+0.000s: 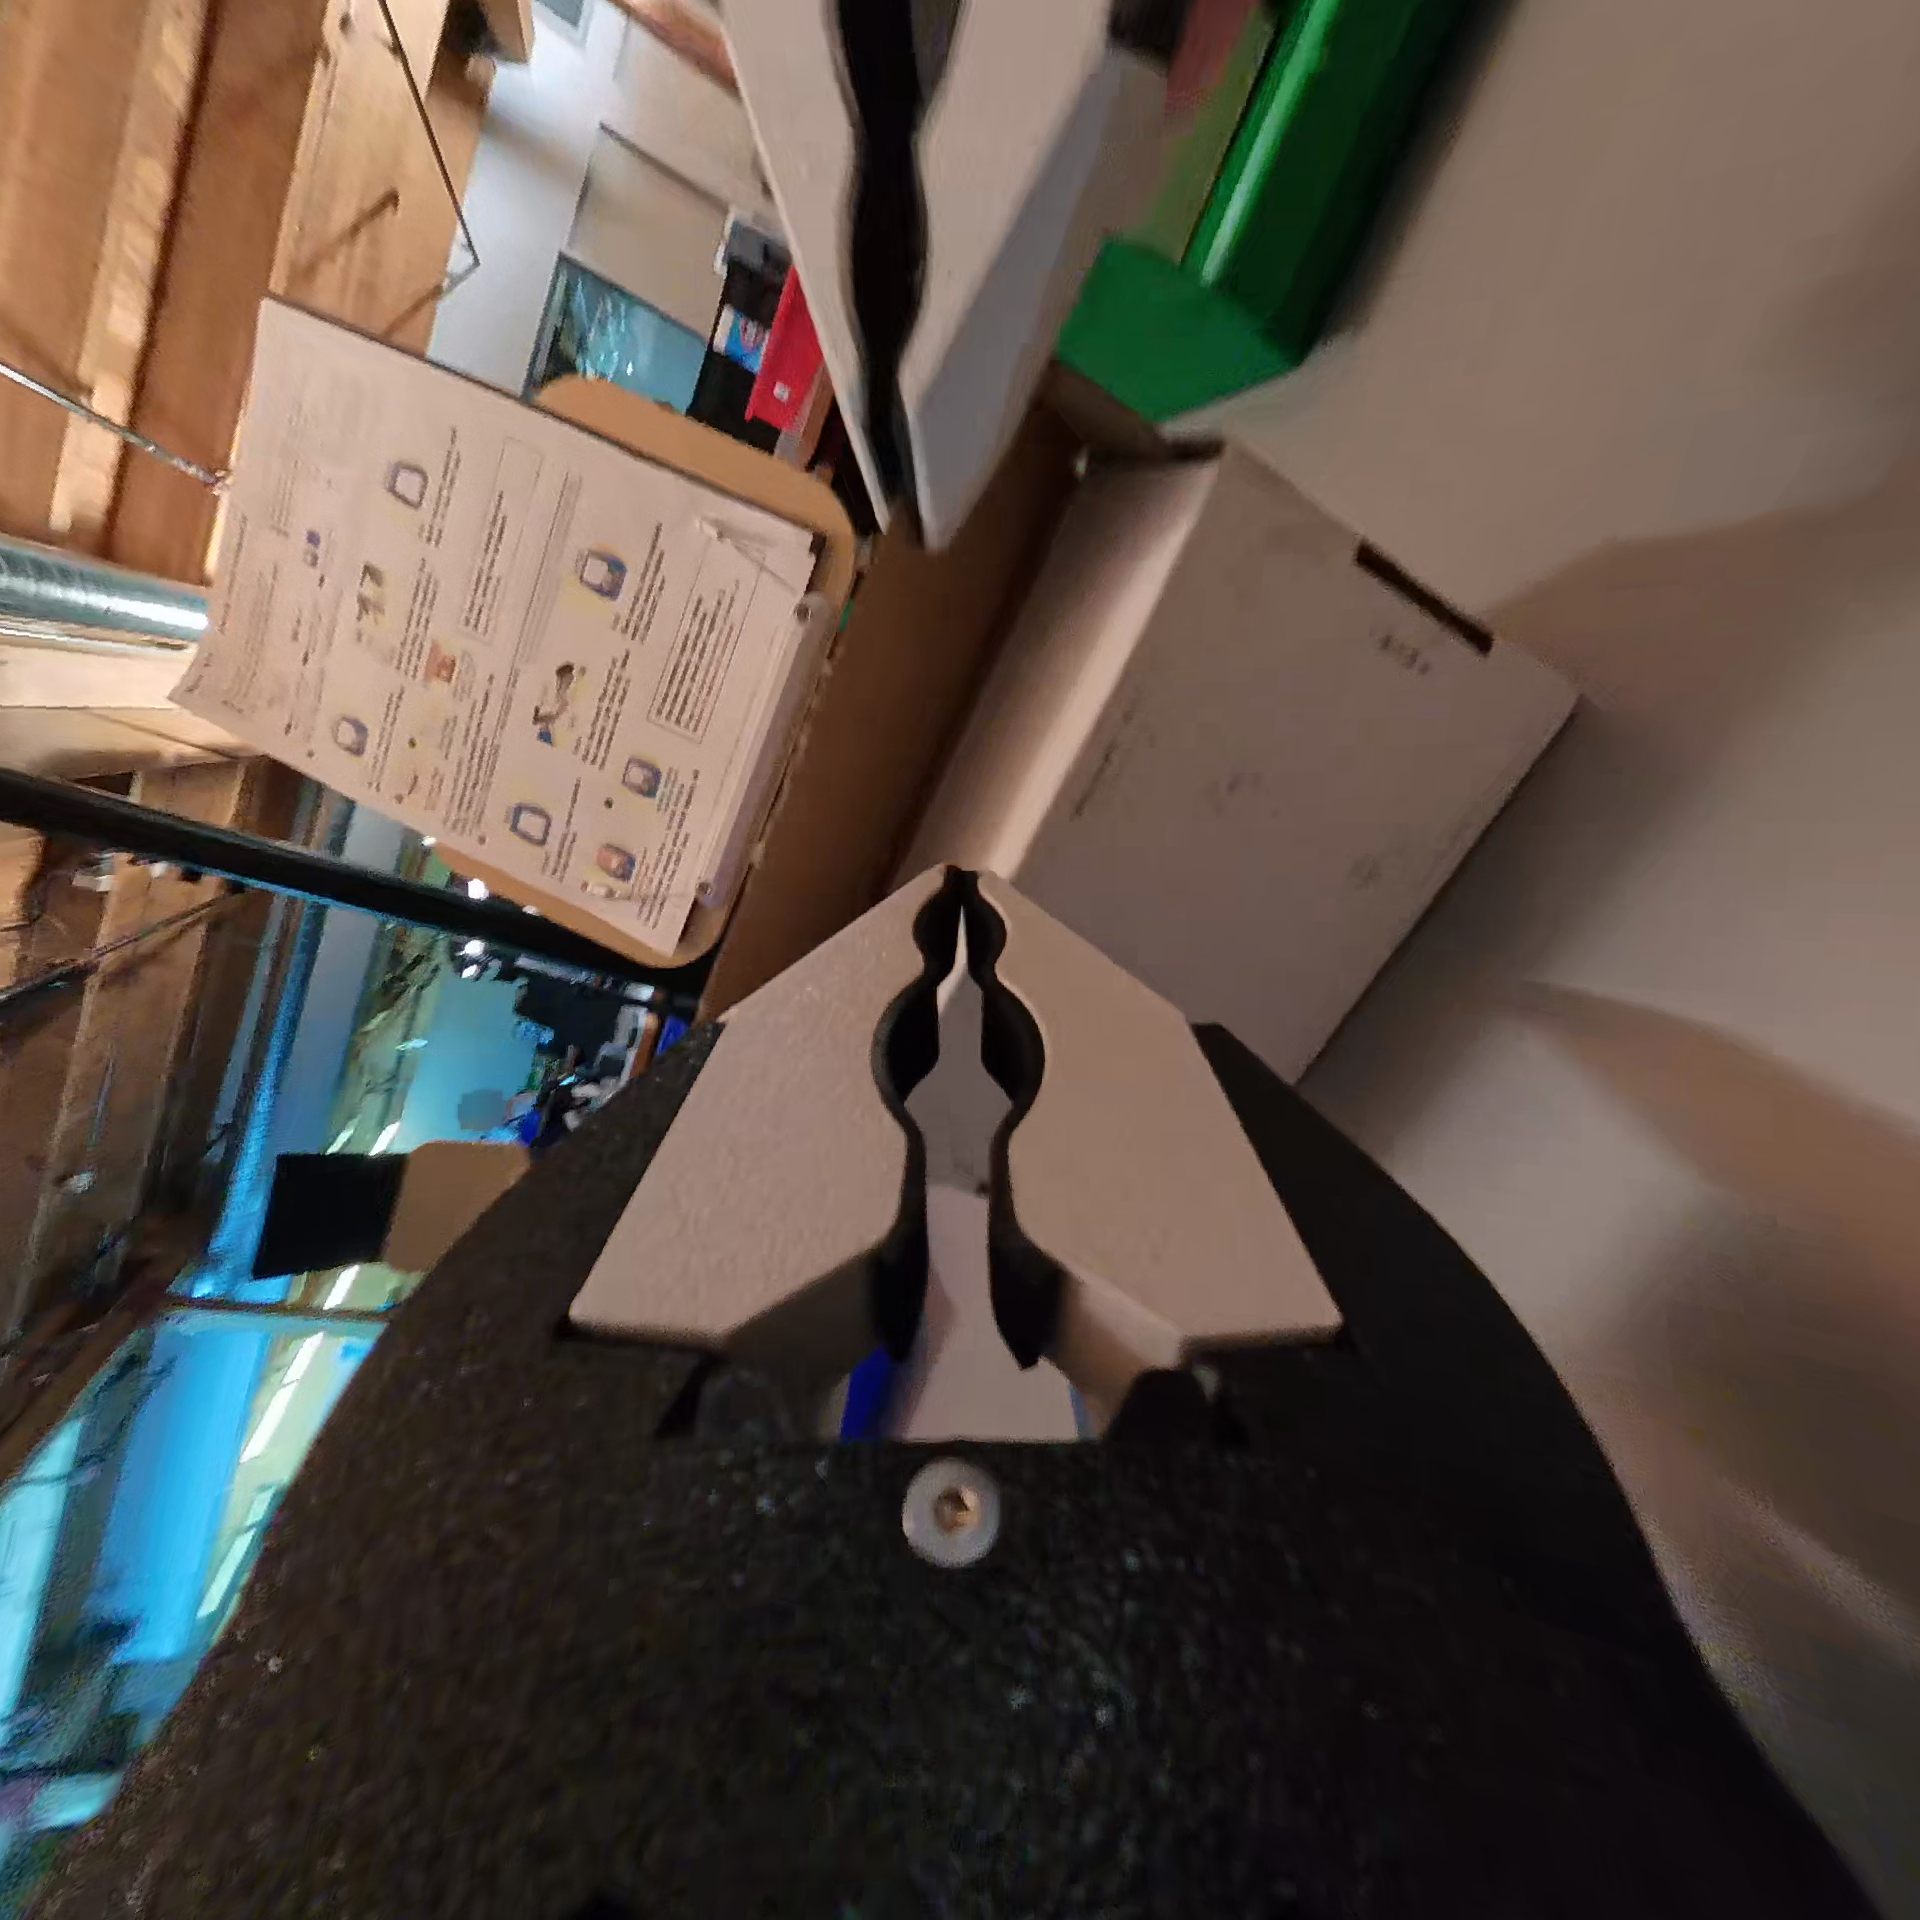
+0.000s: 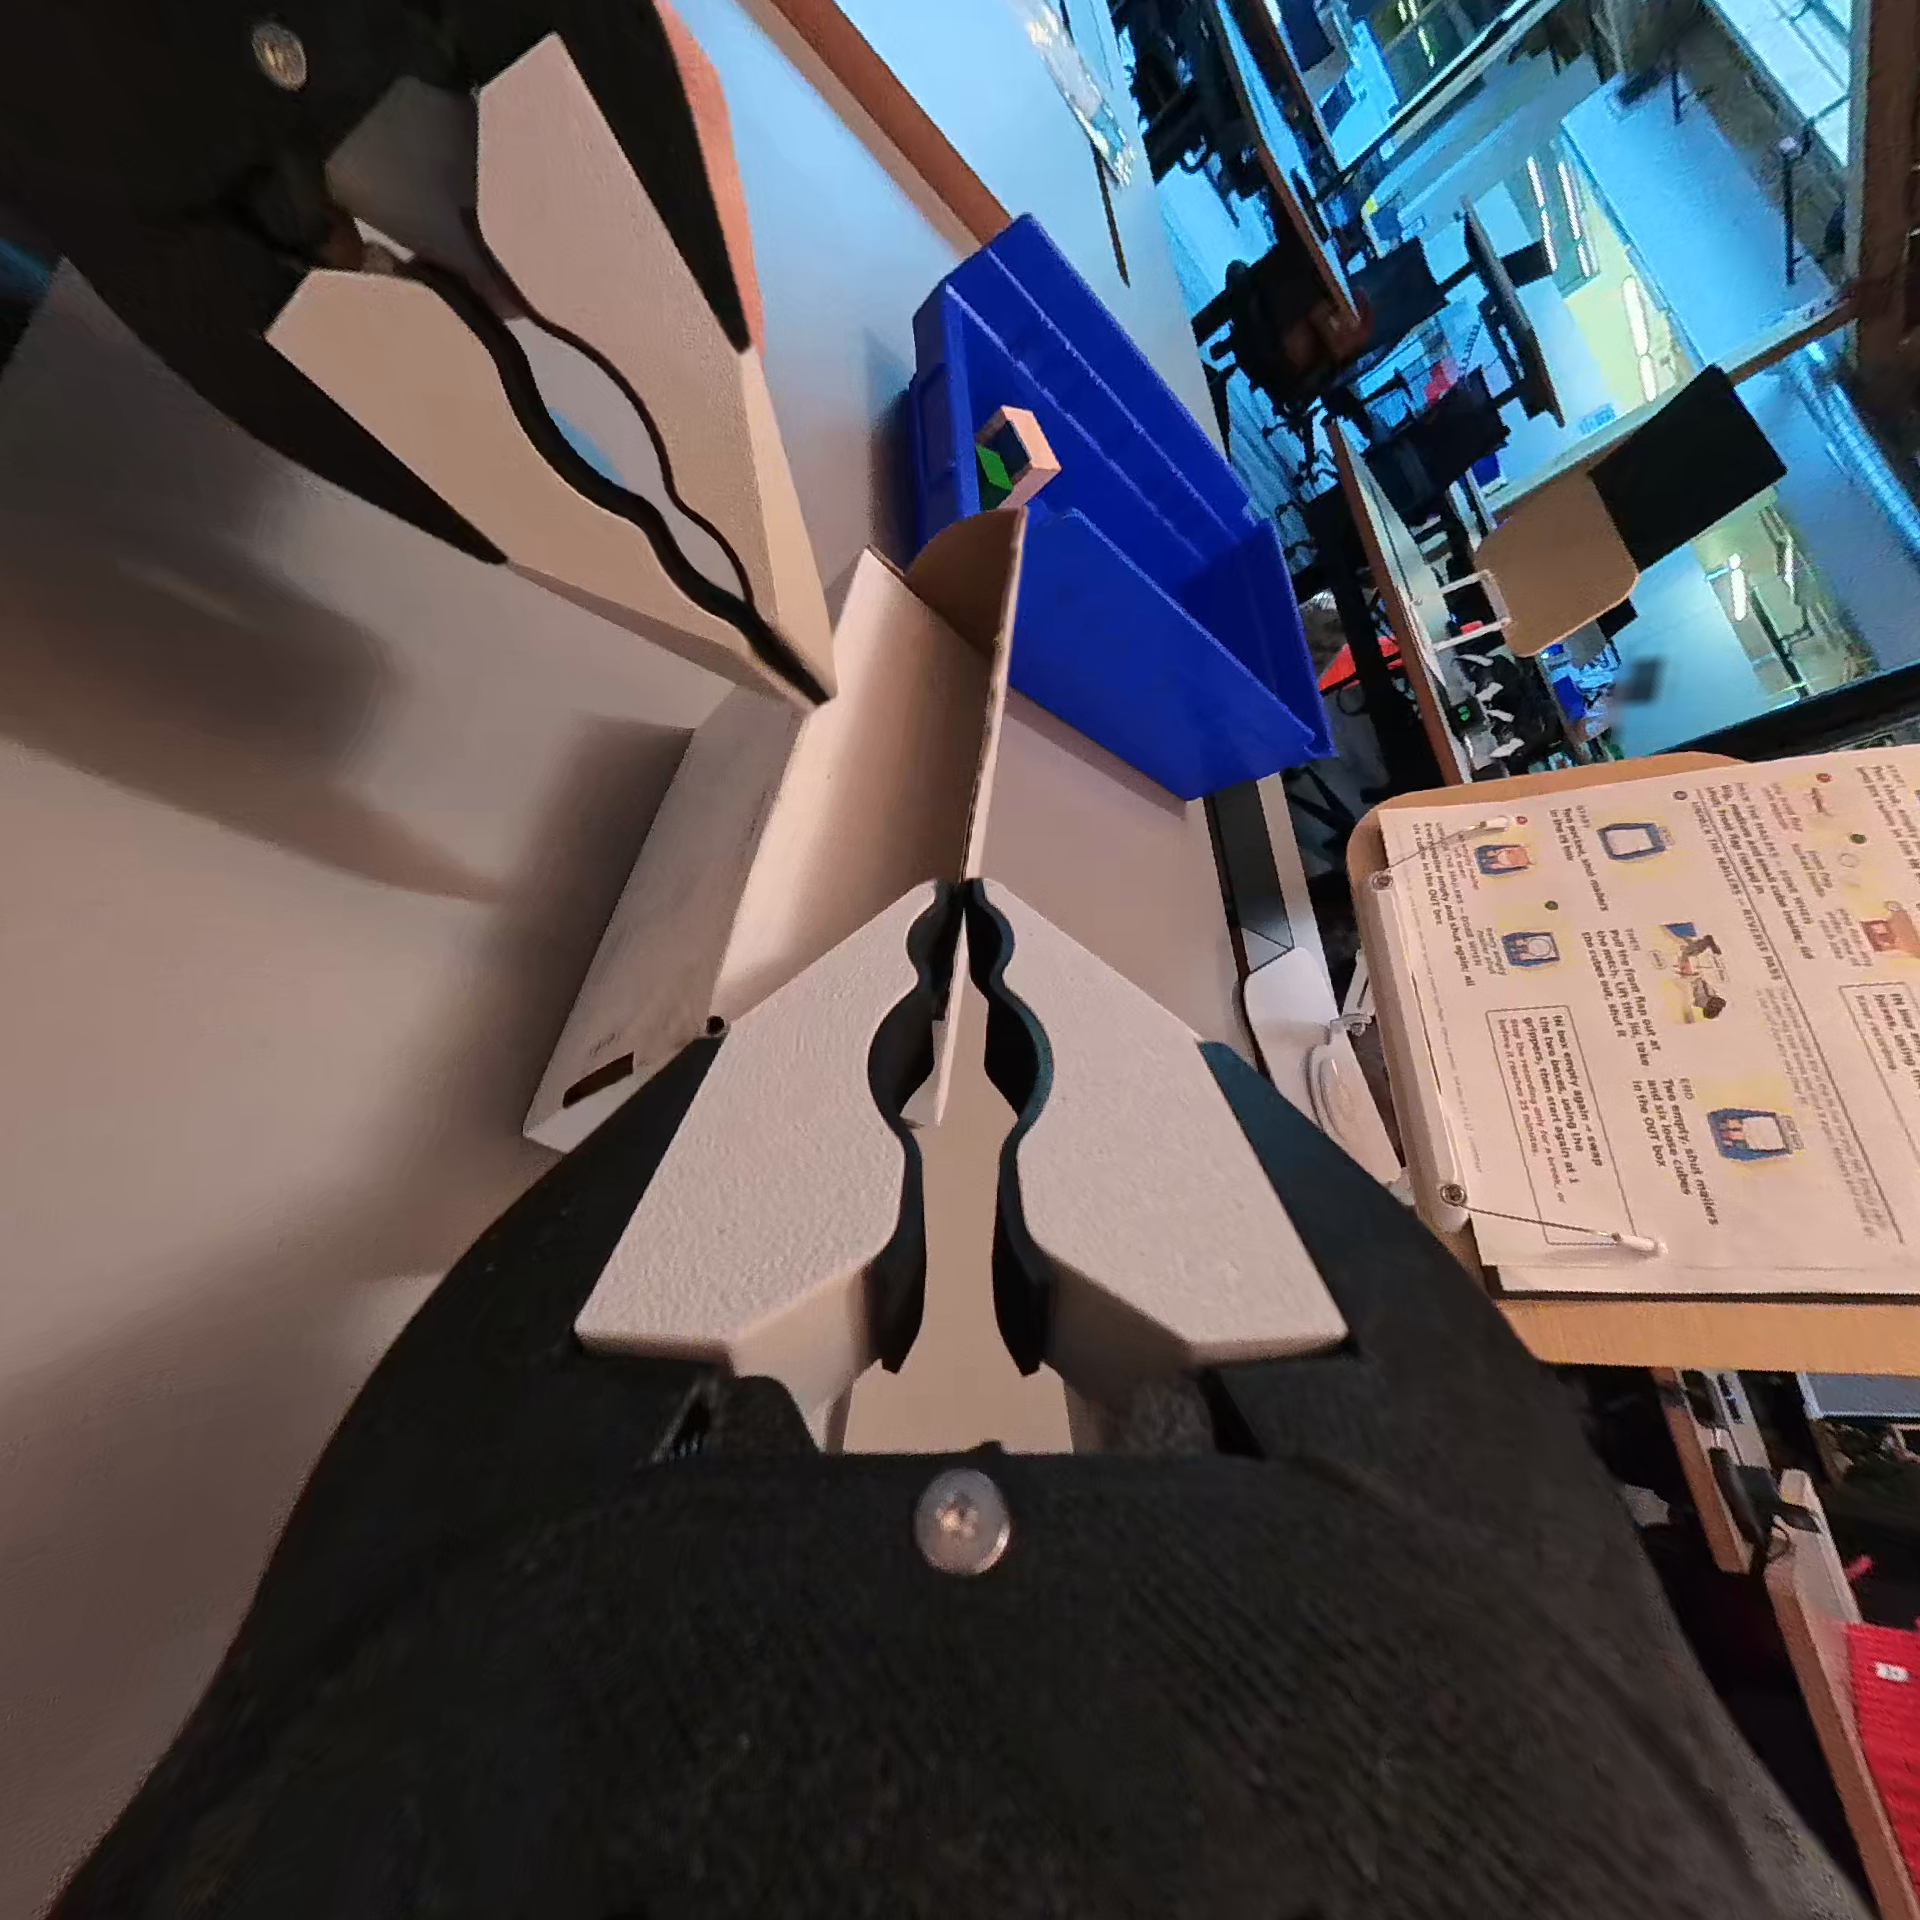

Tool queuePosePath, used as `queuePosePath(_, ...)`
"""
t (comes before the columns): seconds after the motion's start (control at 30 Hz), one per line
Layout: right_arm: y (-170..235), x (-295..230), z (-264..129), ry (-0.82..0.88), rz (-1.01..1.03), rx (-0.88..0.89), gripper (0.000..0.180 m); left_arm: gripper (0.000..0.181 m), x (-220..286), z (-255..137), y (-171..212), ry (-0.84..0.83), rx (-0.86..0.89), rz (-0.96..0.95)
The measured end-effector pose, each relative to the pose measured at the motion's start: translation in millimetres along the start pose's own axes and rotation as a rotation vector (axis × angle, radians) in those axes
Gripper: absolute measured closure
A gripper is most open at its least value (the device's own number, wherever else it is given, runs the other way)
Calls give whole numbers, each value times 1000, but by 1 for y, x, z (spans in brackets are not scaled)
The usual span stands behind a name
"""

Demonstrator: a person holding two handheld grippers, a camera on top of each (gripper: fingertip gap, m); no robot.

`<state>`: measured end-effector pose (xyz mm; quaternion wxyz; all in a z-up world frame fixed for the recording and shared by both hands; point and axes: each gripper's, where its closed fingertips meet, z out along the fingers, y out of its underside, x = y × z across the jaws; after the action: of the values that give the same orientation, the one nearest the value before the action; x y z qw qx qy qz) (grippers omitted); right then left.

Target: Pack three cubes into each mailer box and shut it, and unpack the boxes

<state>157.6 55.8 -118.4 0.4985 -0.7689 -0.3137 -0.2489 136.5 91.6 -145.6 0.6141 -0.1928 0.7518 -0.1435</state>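
This looks like a big lab or workshop room. Rows of work desks (image 2: 1455,343) with gear fill the upper right of the right wrist view. A printed instruction sheet (image 2: 1683,1008) is fixed to a board at the right edge. Wooden beams (image 1: 156,260) show at the upper left of the left wrist view.

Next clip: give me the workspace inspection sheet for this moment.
Surface: pale table, bare around the box.
Job's things: white mailer box, its lid flap raised; blue bin behind with a cube inside; green bin beside the box.
Clutter: nothing seen.
Grippers: right claw shut on the lid flap's edge; left claw shut, empty, beside the box.
Cables: nothing seen.
Surroundings: clipboard with instruction sheet; desks and windows beyond.
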Motion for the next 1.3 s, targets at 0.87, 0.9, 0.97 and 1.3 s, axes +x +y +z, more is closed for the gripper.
queuePosePath(0.87, -20, 33, -9, 173, 4, 109, 180, 181, 12, 20, 23, 30, -137, -118)
queuePosePath(0.9, -17, 38, -9, 200, 12, 99, 180, 181, 17, 27, 32, 63, -165, -157)
queuePosePath(0.97, -8, 54, -10, 289, 31, 60, 180, 181, 29, 34, 40, 112, -186, -202)
queuePosePath(1.3, 91, 124, 46, 358, 328, -75, 174, 181, 40, 30, 31, 70, -156, -244)
